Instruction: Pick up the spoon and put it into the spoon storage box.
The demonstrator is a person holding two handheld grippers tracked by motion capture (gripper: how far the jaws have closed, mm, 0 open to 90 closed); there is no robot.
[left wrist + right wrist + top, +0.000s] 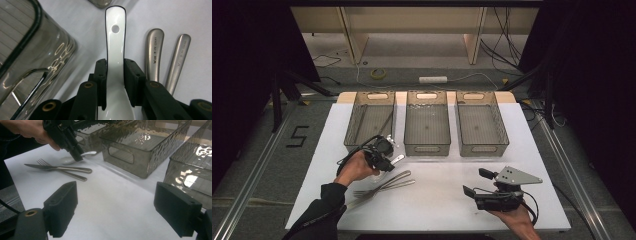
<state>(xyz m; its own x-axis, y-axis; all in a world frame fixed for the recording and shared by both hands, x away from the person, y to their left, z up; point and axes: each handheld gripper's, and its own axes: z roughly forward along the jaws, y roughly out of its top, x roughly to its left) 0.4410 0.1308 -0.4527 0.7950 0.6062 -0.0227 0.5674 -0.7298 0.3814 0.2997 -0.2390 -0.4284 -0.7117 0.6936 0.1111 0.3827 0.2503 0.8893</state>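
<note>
Three smoked plastic bins (427, 125) stand in a row along the far edge of the white table (437, 200), all look bare inside. Left gripper (382, 155) sits just in front of the near end of the left bin (371, 120), jaws clamped on the handle of a white spoon (115, 45); pads press both sides of the handle, bowl end under the gripper, handle tip with its hole pointing ahead. Spoon looks to be still on or barely off the table. Fork (377, 189) and knife (384, 192) lie just beside it toward the near edge, handles touching or almost. Right gripper (492, 195) held near the right near corner, jaws wide apart, nothing between them.

Step looks like lifting the spoon into a bin. Grip is mid-handle and glossy, so lift straight up and keep it level to stop it pivoting. Raise above the bin rim before going forward, wall is right beside the jaws. Keep clear of the fork and knife handles when rising. Plenty of open table in the middle and right, tight only between left bin and cutlery
</note>
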